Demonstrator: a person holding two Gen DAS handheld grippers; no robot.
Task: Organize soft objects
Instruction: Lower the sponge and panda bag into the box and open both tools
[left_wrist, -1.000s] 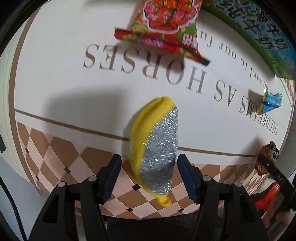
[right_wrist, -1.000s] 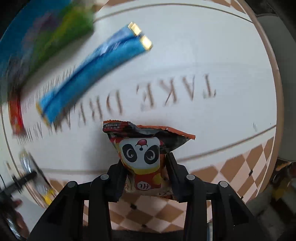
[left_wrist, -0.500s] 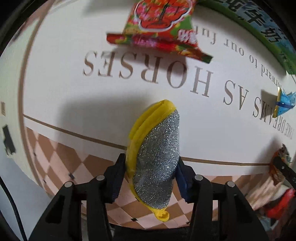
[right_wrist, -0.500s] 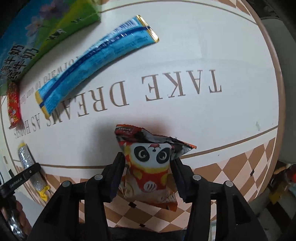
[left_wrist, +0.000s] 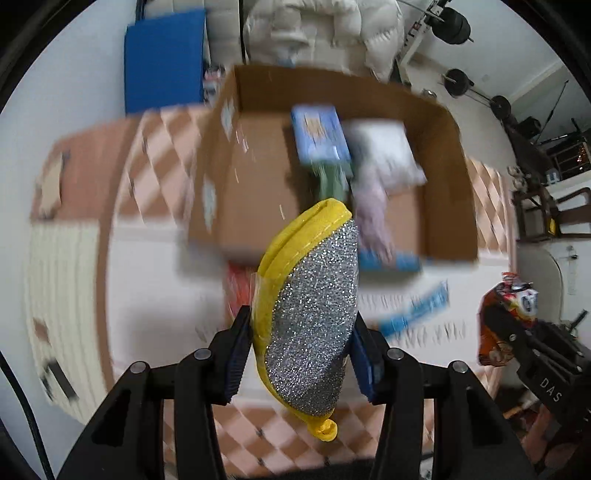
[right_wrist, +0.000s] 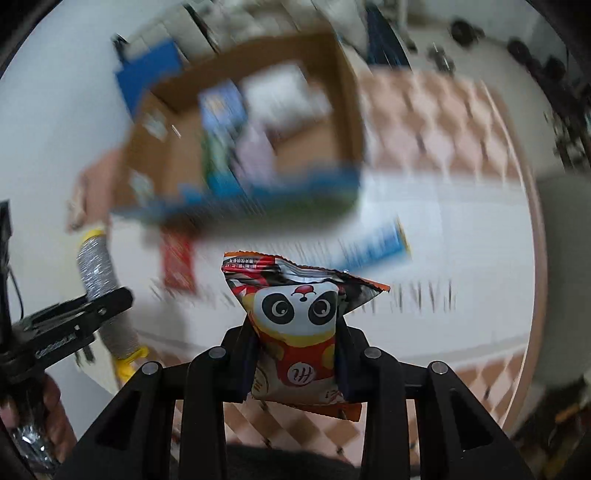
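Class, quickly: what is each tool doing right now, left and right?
Left tool: closed on the yellow-edged silver scouring pad.
Right tool: closed on the panda snack packet.

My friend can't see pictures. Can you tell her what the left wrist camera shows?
The left claw is shut on a yellow-edged silver sparkly scrubber, held up in front of an open cardboard box with blurry packets inside. At far right, the right claw holds a panda snack bag.

sponge (left_wrist: 312, 325): glittery silver mesh, yellow foam | snack bag (right_wrist: 299, 328): glossy foil | box (left_wrist: 448, 177): matt cardboard
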